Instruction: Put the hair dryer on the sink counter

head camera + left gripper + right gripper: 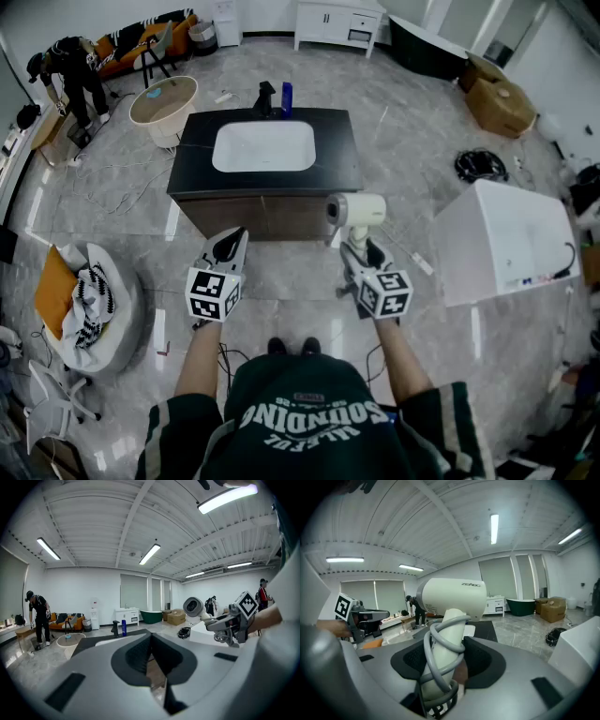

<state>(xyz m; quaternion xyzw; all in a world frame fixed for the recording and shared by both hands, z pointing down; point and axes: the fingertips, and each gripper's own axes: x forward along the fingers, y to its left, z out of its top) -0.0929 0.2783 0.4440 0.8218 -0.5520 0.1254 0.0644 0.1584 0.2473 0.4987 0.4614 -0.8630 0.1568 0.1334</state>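
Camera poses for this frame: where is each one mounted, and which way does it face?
Head view: on the person's head, facing steeply down at the counter and floor; shows torso, both forearms, left tongs, and right tongs holding the dryer.
Left gripper view: on the left tongs, looking along their closed, empty jaws across the room; right forearm at right.
Right gripper view: on the right tongs, looking along jaws clamped on the dryer's handle; left hand at left.
Shared: all see the counter; each gripper view sees the other tongs.

A glossy grey marble floor [422, 150] spreads beneath strip lights [150, 554]; an orange sofa [141, 42] stands far left, a white cabinet [337, 21] and dark bathtub [427, 49] along the far wall, cardboard boxes [497, 98] far right.
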